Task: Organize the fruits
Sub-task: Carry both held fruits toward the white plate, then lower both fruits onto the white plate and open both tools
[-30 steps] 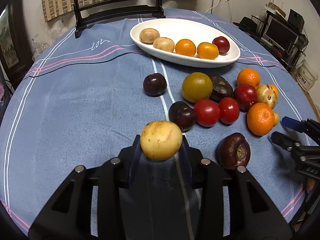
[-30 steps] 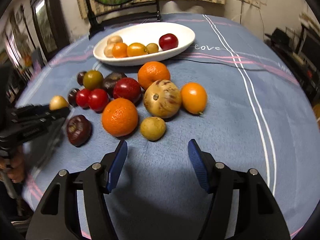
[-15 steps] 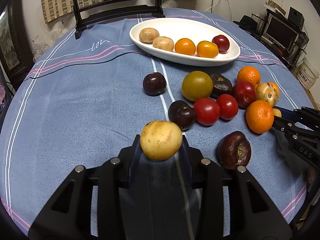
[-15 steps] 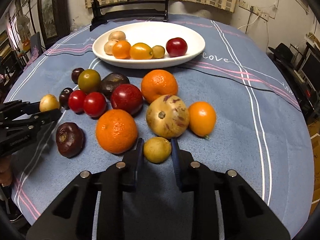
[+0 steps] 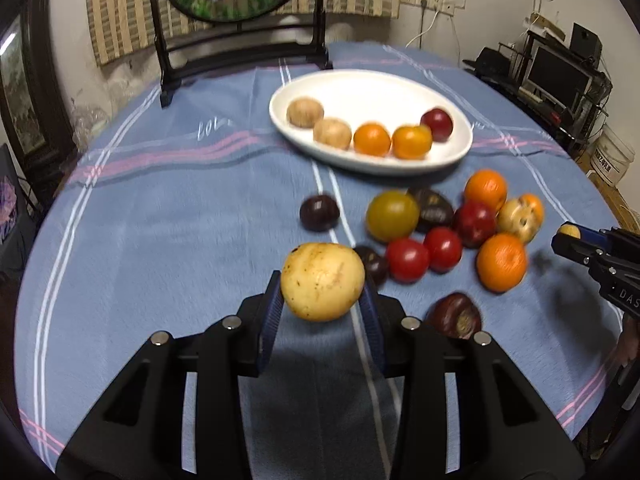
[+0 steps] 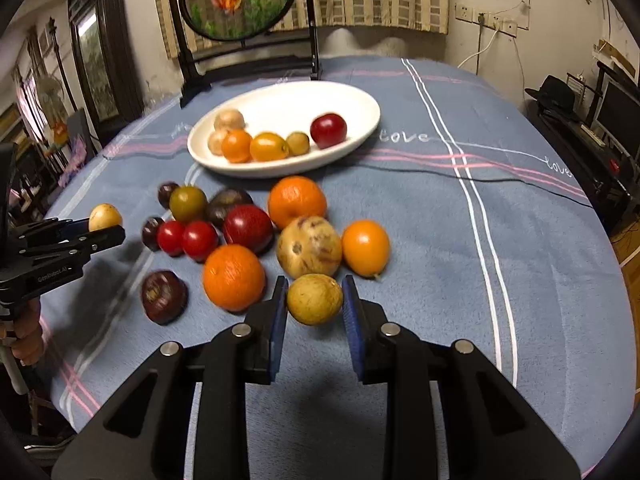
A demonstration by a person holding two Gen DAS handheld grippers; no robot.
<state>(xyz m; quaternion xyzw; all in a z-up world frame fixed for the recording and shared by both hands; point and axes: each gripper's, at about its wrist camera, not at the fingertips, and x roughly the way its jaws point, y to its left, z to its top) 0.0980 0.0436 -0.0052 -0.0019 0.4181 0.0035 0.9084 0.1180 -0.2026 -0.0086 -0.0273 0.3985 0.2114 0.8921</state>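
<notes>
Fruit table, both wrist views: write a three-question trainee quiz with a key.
1. True or false: the left gripper holds a pale yellow fruit above the blue tablecloth.
2. How many fruits lie in the white oval dish in the right wrist view? A) four B) six C) eight
3. Fill in: the right gripper is closed on a small ____ fruit.

Key: 1 true; 2 B; 3 yellow-green
</notes>
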